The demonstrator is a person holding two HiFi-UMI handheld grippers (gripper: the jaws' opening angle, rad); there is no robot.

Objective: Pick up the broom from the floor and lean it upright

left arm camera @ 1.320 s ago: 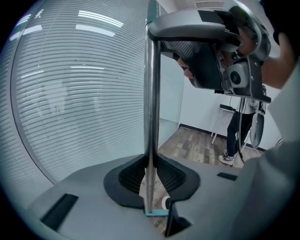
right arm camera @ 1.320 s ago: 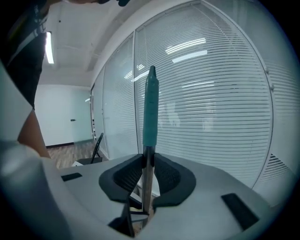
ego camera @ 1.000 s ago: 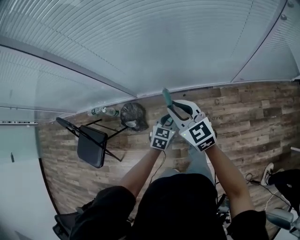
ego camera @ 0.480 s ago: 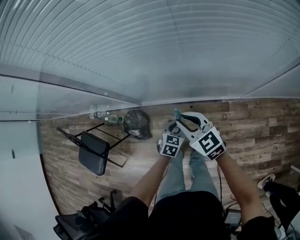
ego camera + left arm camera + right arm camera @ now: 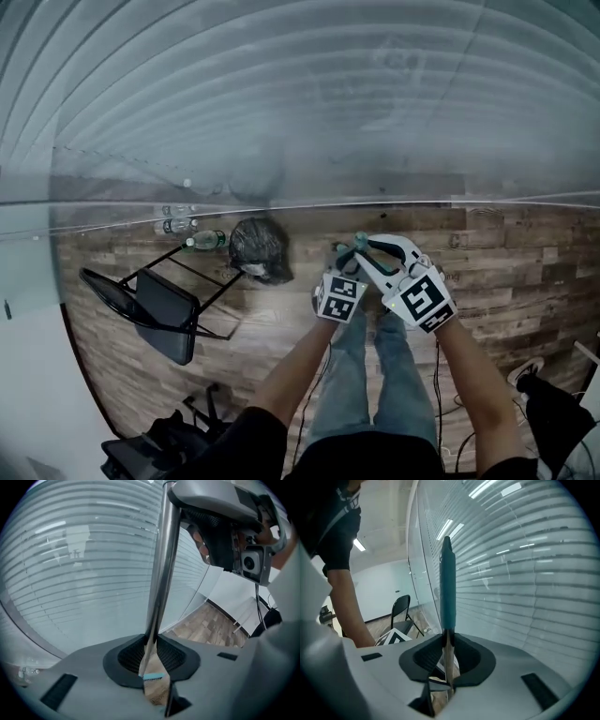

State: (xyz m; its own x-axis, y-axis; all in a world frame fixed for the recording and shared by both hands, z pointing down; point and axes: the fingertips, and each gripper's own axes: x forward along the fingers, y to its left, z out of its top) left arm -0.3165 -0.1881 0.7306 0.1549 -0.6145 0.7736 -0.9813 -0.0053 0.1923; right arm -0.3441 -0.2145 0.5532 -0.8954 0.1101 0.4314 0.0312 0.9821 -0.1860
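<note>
- Broom handle (image 5: pixel 448 588) stands nearly upright in front of you, off the wooden floor (image 5: pixel 525 253) along its length and close to the striped glass wall (image 5: pixel 281 112) at the far side; its teal grip end shows just beyond your hands in the head view
- Your left gripper (image 5: pixel 151 660) has its fingers clamped on the bare metal shaft, which runs straight up between the pads; that lower hold looks meant to carry the weight and steer the foot of the broom
- Your right gripper (image 5: pixel 447 658) is likewise closed on the shaft, just under the teal grip, so it governs the top end and sets how far the handle tips toward the glass
- Two holds one above the other keep a long thin pole from swinging; a single pinch would let it pivot
- No view shows the bristle end, so you cannot tell whether it touches the floor yet
- Judging by this, the lift is done and the leaning remains: seat the bristle end first, then rest the top against the wall before you loosen either hold
- Folding chair (image 5: pixel 159 314), black bag (image 5: pixel 258 248) and bottles (image 5: pixel 192 241) lie to the left, well apart from the broom, so the stretch of wall ahead of you is the sensible spot
</note>
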